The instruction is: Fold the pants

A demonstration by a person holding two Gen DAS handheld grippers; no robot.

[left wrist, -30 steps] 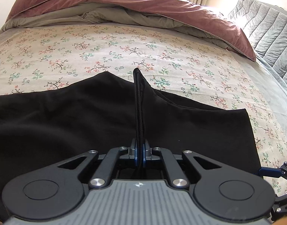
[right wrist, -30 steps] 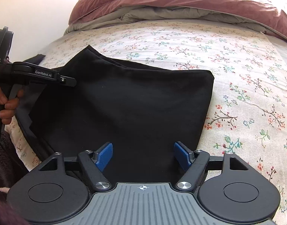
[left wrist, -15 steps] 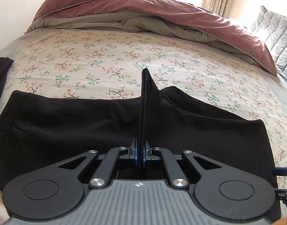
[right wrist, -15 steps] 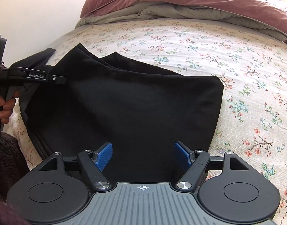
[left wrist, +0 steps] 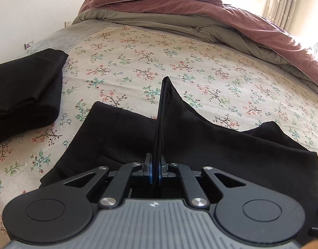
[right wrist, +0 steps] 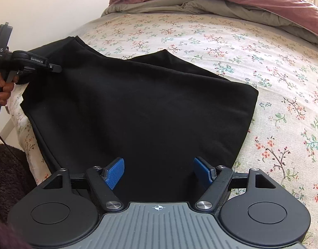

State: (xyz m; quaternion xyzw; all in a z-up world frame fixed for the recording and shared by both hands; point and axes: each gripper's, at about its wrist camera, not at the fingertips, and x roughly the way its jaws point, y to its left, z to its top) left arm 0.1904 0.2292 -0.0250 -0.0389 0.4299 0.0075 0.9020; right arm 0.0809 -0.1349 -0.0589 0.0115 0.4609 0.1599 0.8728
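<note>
Currently left gripper (left wrist: 155,173) pinches black cotton pants (left wrist: 200,145) edge; right gripper (right wrist: 157,171) spread, empty. Risk: thin pinch slips, fold skews on floral bedsheet (left wrist: 138,66).

"What is on the bed (left wrist: 200,66)?"
"Black pants (right wrist: 138,108), lying on the flowery sheet. Another black folded cloth (left wrist: 24,95) lies near them. A pink and grey blanket (left wrist: 200,14) is bunched at the far end."

Black pants (right wrist: 138,108), floral sheet (right wrist: 262,66)
</note>
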